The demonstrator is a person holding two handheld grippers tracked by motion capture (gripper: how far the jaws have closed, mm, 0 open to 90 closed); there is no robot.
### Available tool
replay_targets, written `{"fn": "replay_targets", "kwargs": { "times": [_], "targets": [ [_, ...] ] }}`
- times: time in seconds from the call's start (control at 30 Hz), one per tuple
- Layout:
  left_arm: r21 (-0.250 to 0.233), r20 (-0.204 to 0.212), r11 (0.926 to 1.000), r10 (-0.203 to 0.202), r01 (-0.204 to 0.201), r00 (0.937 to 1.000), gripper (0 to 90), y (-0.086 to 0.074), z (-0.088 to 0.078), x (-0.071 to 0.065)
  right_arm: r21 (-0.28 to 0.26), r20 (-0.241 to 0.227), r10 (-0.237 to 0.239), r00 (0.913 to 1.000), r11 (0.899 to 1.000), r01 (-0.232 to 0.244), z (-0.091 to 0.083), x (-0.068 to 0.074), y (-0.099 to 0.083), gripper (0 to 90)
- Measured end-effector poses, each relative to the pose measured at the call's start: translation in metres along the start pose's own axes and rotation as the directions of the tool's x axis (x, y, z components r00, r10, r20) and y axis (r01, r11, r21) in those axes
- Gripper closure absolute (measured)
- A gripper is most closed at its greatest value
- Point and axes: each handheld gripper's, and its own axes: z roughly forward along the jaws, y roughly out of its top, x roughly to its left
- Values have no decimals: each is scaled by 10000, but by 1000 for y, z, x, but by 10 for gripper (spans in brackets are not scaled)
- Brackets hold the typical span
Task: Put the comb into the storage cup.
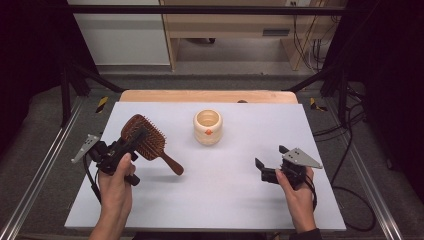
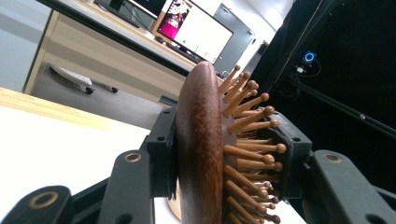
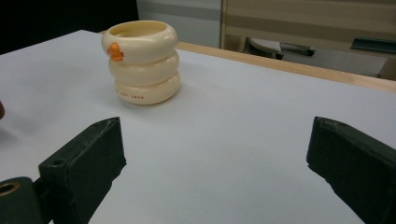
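- The left gripper sits at the left side of the white table, held up off the surface by the person's left hand.
- Its jaws are clamped on the head of a brown wooden hairbrush; in the left gripper view one black jaw presses the smooth back of the hairbrush and the other sits in among the round-tipped bristles.
- The brush hangs over the left part of the table, its handle slanting down toward the middle and casting a shadow below.
- A cream cup shaped like stacked rings, with a small orange mark on its side, stands upright near the middle of the table, well apart from the brush.
- In the right gripper view the cup stands ahead and to the left, not between the jaws.
- The right gripper is low over the right side of the table in the right hand, jaws spread wide with nothing between them.
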Motion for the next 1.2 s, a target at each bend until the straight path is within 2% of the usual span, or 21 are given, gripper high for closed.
{"fn": "replay_targets", "kwargs": {
  "times": [0.1, 0.2, 0.3, 0.47, 0.9, 1.07, 1.2],
  "targets": [
    [26, 87, 10000, 63, -63, 9999, 516, 0, 1, -2, -74, 80, 100, 9999, 9999, -99, 0, -3, -1, 46],
    [78, 130, 9996, 266, -267, 9996, 516, 2, 5, -5, -32, 56, -1, 10000, 10000, 1, 2, -1, -2, 45],
    [143, 180, 9990, 426, -429, 9989, 516, 4, 11, -9, 19, -32, -69, 10000, 10000, 69, 5, 0, -3, 45],
    [303, 245, 9985, 455, -462, 9987, 516, 11, 25, -16, -139, -96, 74, 9999, 9999, -76, 3, -1, -2, 43],
    [589, 660, 9915, 1125, -1164, 9915, 515, 32, 60, -52, -180, -191, 131, 9997, 9997, -135, 4, 0, -2, 43],
    [573, 834, 9925, 1034, -1083, 9911, 514, 42, 71, -62, -183, -168, 173, 9997, 9997, -176, 4, 0, -2, 43],
    [582, 823, 9891, 1300, -1350, 9881, 514, 49, 81, -71, -227, -193, 180, 9997, 9996, -184, 4, 0, -3, 42]
  ]
}}
